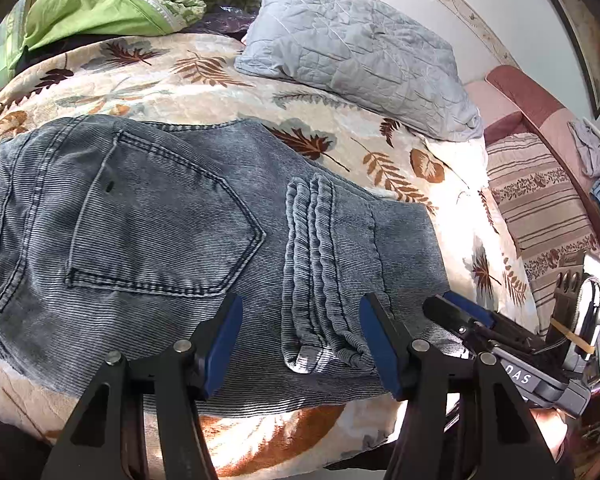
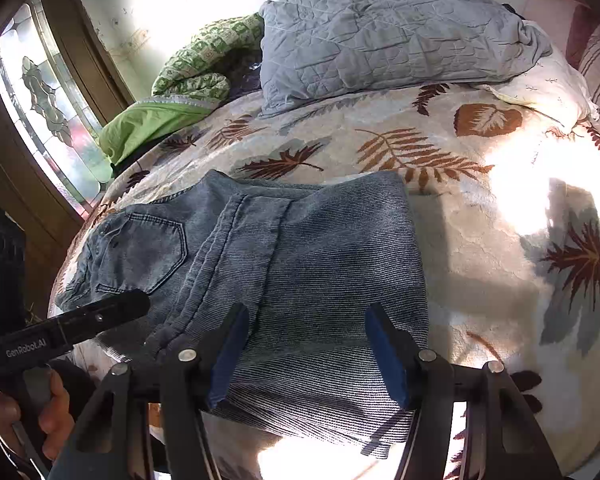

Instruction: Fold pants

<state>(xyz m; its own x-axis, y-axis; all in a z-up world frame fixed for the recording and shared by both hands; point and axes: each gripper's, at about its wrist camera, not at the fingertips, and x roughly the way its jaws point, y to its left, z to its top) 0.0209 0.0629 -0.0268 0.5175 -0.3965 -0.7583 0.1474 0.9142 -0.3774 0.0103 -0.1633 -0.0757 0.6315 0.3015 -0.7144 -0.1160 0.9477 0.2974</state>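
Note:
Grey-blue jeans (image 1: 160,208) lie folded on the leaf-print bedspread (image 1: 204,80), back pocket up, with the leg hems (image 1: 320,264) doubled over onto the seat. My left gripper (image 1: 300,304) hovers just above the near edge of the jeans, jaws open, blue pads apart over the hems with nothing pinched. In the right wrist view the folded jeans (image 2: 320,260) fill the middle, and my right gripper (image 2: 308,312) stands open over their near edge, gripping nothing. Each gripper shows in the other's view: the right one (image 1: 460,320) and the left one (image 2: 100,316), which a hand holds.
A grey quilted pillow (image 1: 352,52) lies behind the jeans, with a green blanket (image 1: 96,12) at the back left. A striped cushion (image 1: 540,208) sits beyond the bed's right edge. A stained-glass window (image 2: 48,92) is at the left. Bare bedspread (image 2: 500,200) spreads right of the jeans.

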